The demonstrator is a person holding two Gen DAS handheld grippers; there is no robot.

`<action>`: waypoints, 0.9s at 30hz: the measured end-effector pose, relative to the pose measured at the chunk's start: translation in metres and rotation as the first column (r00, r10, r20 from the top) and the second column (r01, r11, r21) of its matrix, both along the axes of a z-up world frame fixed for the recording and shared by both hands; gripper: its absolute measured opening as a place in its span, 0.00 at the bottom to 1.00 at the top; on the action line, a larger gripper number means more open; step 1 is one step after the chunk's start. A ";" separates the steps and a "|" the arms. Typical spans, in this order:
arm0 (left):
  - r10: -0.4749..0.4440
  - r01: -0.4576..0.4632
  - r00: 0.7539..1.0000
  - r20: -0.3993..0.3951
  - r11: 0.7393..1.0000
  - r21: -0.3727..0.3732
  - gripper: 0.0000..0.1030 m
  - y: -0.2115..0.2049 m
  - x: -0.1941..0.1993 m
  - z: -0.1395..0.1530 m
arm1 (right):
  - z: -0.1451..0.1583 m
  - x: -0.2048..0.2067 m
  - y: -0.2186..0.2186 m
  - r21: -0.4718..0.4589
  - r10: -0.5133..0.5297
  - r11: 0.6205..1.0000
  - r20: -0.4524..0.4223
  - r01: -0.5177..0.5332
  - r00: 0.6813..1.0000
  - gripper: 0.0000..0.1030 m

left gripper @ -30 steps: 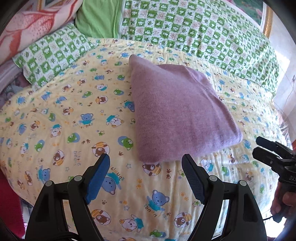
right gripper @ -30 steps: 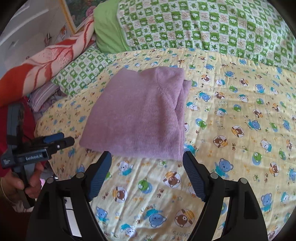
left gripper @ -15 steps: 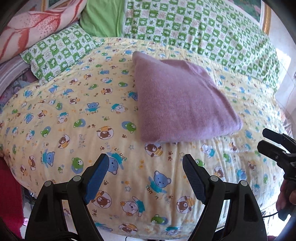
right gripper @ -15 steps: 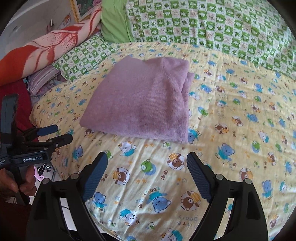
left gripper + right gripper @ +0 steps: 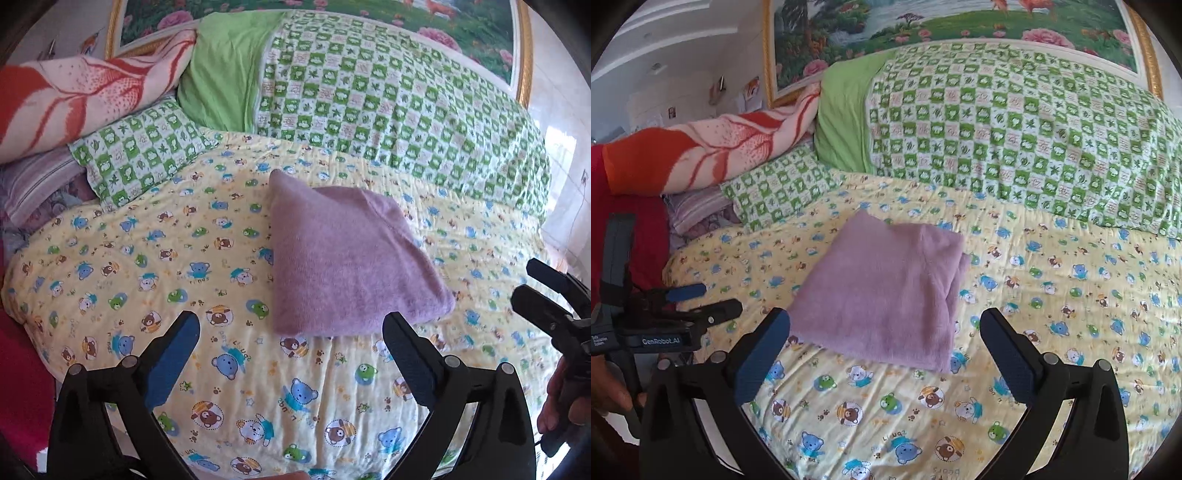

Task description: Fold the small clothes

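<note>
Left wrist view shows my left gripper (image 5: 290,334) with its two black fingers and blue pads spread wide, holding nothing, low above the yellow quilted bedcover printed with cartoon bears (image 5: 155,273). The right wrist view shows my right gripper (image 5: 884,332) spread in the same way, also with nothing between the pads.

Just beyond both tools lies the folded lilac knitted garment (image 5: 347,258), a flat, nearly square packet in the middle of the bedcover, with its near edge close to my fingertips. I judge that the folding of this piece is finished or almost finished. To do the step well, I should keep both tools clear of the packet so that the layers are not pulled. On its right side the stacked edges show a little (image 5: 956,291); if I want a neater result, I should press that side flat with one pad from above, not pinch it, because soft knit probably slips and opens easily.

Behind the garment are a green and white checked quilt (image 5: 388,110) and a pillow in the same checked cloth (image 5: 140,155), then a red and pink patterned blanket (image 5: 74,96) and a framed flower painting (image 5: 923,22).

On the side of my left gripper I can read "GenRobot.AI" (image 5: 661,340). The bedcover has printed words such as "friends" and "little bears".
</note>
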State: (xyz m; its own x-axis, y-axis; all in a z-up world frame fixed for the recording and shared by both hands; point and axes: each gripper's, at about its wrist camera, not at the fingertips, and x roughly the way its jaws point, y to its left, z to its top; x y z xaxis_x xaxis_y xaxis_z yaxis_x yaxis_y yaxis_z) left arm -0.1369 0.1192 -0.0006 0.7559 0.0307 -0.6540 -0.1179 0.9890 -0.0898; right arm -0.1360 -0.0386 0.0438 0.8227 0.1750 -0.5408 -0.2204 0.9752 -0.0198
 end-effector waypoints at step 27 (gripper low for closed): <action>0.029 -0.023 0.996 -0.088 0.997 0.074 0.97 -0.011 0.044 -0.068 | -0.104 0.044 -0.027 0.014 -0.100 0.995 -0.161 0.104 0.982 1.00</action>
State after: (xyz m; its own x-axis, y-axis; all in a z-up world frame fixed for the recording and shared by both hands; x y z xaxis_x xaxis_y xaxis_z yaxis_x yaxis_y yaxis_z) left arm -0.0926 0.1079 -0.0684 0.6929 0.0993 -0.7141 -0.1479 0.9890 -0.0059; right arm -0.0924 -0.0658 -0.0601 0.7403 0.1085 -0.6635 -0.1186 0.9925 0.0300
